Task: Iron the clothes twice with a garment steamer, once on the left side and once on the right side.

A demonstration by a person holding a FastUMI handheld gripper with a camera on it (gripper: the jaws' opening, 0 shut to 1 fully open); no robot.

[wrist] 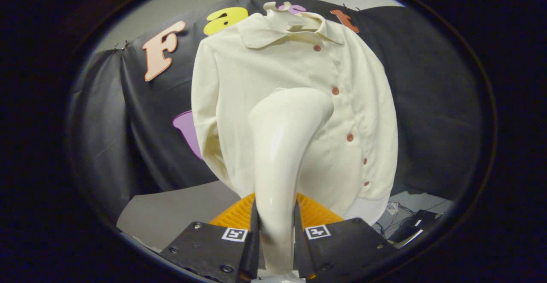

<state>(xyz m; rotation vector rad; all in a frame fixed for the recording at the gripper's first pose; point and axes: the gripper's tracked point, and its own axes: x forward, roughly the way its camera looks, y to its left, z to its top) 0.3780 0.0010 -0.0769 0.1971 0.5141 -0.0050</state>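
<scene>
Here, held upright between the two fingers point(256, 227): a glossy cream garment steamer point(280, 154), handle clamped from both sides by the gripper point(275, 231), head bent forward and apparently pressed against the front of the cream shirt point(239, 86), just left of the button row point(335, 90). Hung on a pale hanger point(295, 20) before the black booth cloth point(427, 82), collar up, sleeves down. Below the hem, a pale table surface point(171, 214); off to the right, some dark cables and gear point(410, 225), too blurred to identify.
</scene>
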